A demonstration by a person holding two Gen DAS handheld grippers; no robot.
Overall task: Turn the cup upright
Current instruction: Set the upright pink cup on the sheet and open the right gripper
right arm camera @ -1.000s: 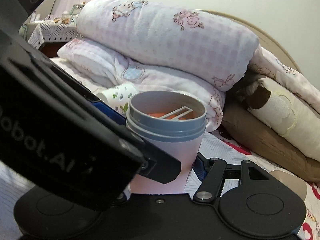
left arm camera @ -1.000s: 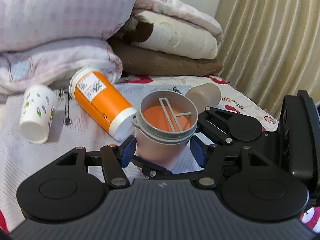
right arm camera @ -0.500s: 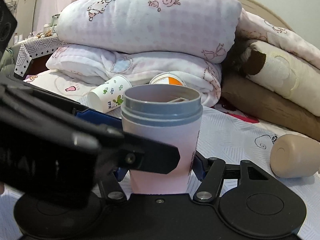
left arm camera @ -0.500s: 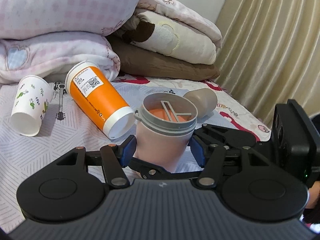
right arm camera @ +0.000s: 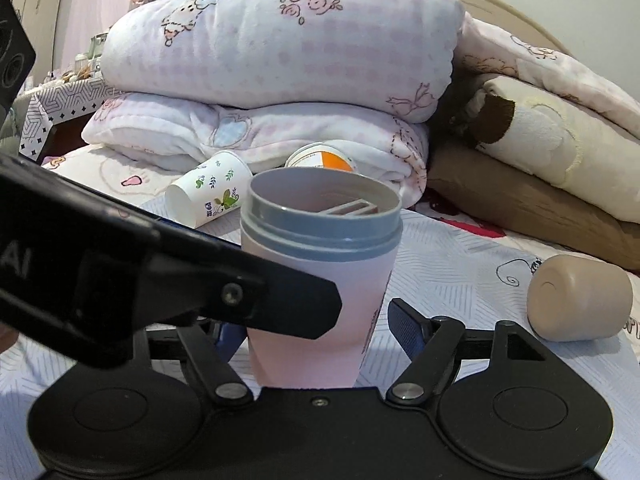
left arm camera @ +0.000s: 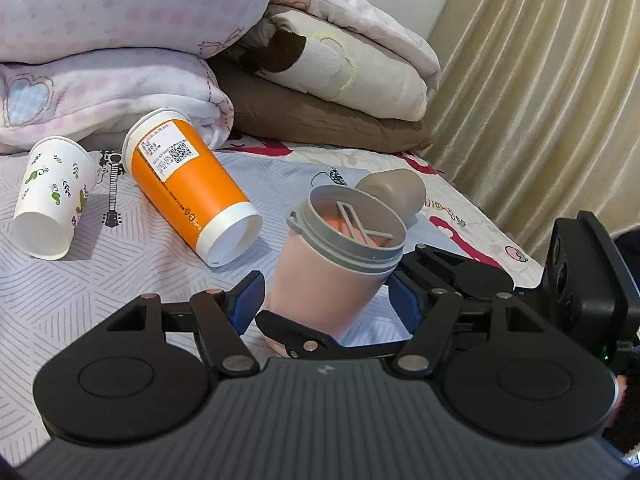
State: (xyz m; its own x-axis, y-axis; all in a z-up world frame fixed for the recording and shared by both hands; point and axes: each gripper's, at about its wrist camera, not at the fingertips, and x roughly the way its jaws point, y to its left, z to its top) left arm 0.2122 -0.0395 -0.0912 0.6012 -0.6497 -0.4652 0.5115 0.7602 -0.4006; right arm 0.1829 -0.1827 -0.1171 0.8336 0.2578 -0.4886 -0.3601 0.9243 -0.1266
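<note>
A pink cup with a grey rim (left arm camera: 332, 268) stands upright on the bed, mouth up; it also shows in the right wrist view (right arm camera: 320, 280). My left gripper (left arm camera: 326, 304) is open, its blue pads on either side of the cup with gaps. My right gripper (right arm camera: 316, 332) is open too, its pads beside the cup's lower body. The left gripper's black finger (right arm camera: 240, 296) crosses in front of the cup in the right wrist view. The cup's base is hidden.
An orange cup (left arm camera: 188, 184) and a white patterned paper cup (left arm camera: 52, 200) lie on their sides to the left. A beige cup (left arm camera: 396, 192) lies behind the pink one. Folded blankets (right arm camera: 280, 72) are stacked at the back; a curtain (left arm camera: 540, 80) hangs at right.
Both grippers have drawn back and lowered a little around the cup. The left pads now stand clear of the cup, which stays upright on the bed.
</note>
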